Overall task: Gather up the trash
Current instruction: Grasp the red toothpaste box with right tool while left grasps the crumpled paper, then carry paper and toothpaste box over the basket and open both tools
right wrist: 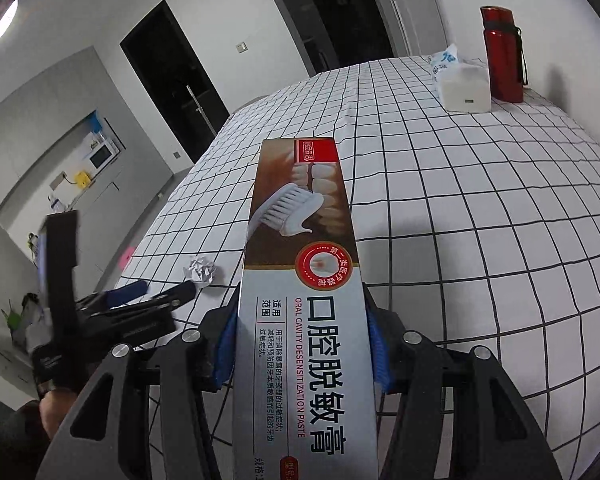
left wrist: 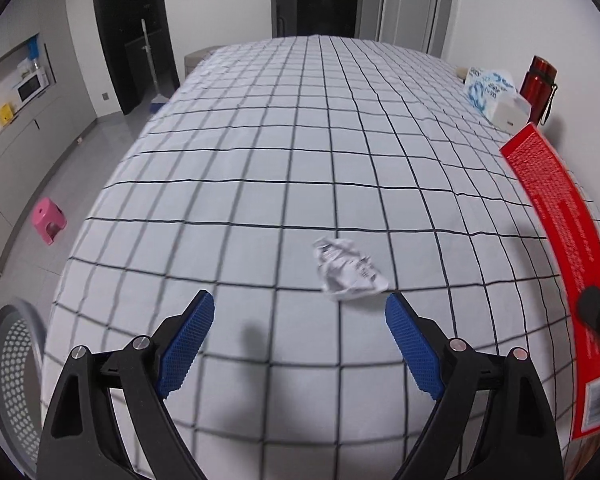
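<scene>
Surface: table (left wrist: 284, 128) under a white cloth with a black grid; seen in both wrist views

Left gripper (left wrist: 300, 320): jaws spread wide, blue pads facing each other, nothing between them; held low over the cloth near the table's front edge

Crumpled paper (left wrist: 348, 270): white printed scrap lying on the cloth; just ahead of the left gripper's right pad, apart from it; in the right wrist view it (right wrist: 199, 269) lies just beyond that gripper's tips

Right gripper (right wrist: 302, 344): clamped on the toothpaste box (right wrist: 300, 264), blue pads pressed to its two long sides

Toothpaste box: long carton, red and brown at the far end, grey with printed text nearer the camera; held above the cloth, pointing away; its red side (left wrist: 556, 216) shows at the right of the left wrist view

Far right corner: red flask (right wrist: 502, 52) upright; white box (right wrist: 466, 88) beside it; blue-and-white packet (left wrist: 486, 84) behind the box

Floor, left: grey perforated basket (left wrist: 14, 372); pink stool (left wrist: 52, 219)
</scene>
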`<state>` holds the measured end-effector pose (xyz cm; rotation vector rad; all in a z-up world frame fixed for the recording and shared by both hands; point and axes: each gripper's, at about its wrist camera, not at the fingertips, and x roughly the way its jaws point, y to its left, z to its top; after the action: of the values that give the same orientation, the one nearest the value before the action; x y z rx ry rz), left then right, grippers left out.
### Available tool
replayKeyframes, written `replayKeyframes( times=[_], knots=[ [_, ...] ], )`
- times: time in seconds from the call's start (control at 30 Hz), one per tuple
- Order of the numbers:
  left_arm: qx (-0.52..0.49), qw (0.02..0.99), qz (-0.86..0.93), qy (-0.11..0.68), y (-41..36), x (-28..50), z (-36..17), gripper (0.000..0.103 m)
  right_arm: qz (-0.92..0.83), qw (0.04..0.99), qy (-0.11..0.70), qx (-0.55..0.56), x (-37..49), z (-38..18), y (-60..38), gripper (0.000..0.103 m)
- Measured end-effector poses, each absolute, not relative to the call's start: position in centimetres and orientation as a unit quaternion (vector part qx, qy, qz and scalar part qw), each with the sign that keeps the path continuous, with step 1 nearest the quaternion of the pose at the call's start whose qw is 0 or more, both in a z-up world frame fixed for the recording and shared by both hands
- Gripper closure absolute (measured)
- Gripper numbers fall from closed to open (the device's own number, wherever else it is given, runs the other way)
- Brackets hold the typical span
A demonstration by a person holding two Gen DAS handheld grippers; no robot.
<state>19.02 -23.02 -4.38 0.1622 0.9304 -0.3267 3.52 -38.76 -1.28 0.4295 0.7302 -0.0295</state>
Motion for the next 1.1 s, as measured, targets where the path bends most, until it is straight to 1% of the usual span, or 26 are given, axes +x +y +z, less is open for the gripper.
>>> replayKeyframes(
  times=[0.17,0.2,0.23,0.3,0.33,0.37,0.43,0.6,0.83,1.1],
  knots=[
    [0.077,0.872,-0.156,0.457,-24.3,20.1,-5.4,0.018,-0.004,0.910,0.354,0.217,3.1,-1.4,-39.3,0.052],
    [0.076,0.872,-0.155,0.459,-24.4,20.3,-5.6,0.021,-0.003,0.910,0.354,0.216,3.0,-1.4,-39.2,0.052],
    [0.075,0.871,-0.154,0.460,-24.4,20.4,-5.6,0.028,-0.002,0.910,0.354,0.215,3.0,-1.4,-39.2,0.052],
    [0.077,0.872,-0.152,0.459,-24.6,20.6,-5.8,0.035,-0.001,0.911,0.353,0.215,3.0,-1.4,-39.4,0.052],
    [0.077,0.873,-0.154,0.457,-24.7,20.6,-5.7,0.044,-0.001,0.910,0.353,0.216,3.0,-1.4,-39.5,0.052],
    [0.078,0.874,-0.157,0.454,-24.7,20.5,-5.6,0.048,-0.001,0.910,0.354,0.217,3.0,-1.4,-39.5,0.052],
    [0.079,0.874,-0.163,0.451,-24.9,20.4,-5.5,0.070,-0.002,0.909,0.355,0.219,3.0,-1.5,-39.5,0.052],
    [0.071,0.871,-0.177,0.452,-24.2,19.7,-5.2,0.076,0.001,0.908,0.357,0.219,3.3,-1.5,-39.4,0.052],
    [0.076,0.878,-0.171,0.442,-21.4,16.7,-4.0,0.077,0.002,0.908,0.363,0.207,3.7,-1.8,-38.6,0.052],
    [0.058,0.894,-0.133,0.423,-14.6,13.0,-1.7,0.077,0.026,0.914,0.364,0.175,4.0,-0.8,-33.9,0.052]
  ],
)
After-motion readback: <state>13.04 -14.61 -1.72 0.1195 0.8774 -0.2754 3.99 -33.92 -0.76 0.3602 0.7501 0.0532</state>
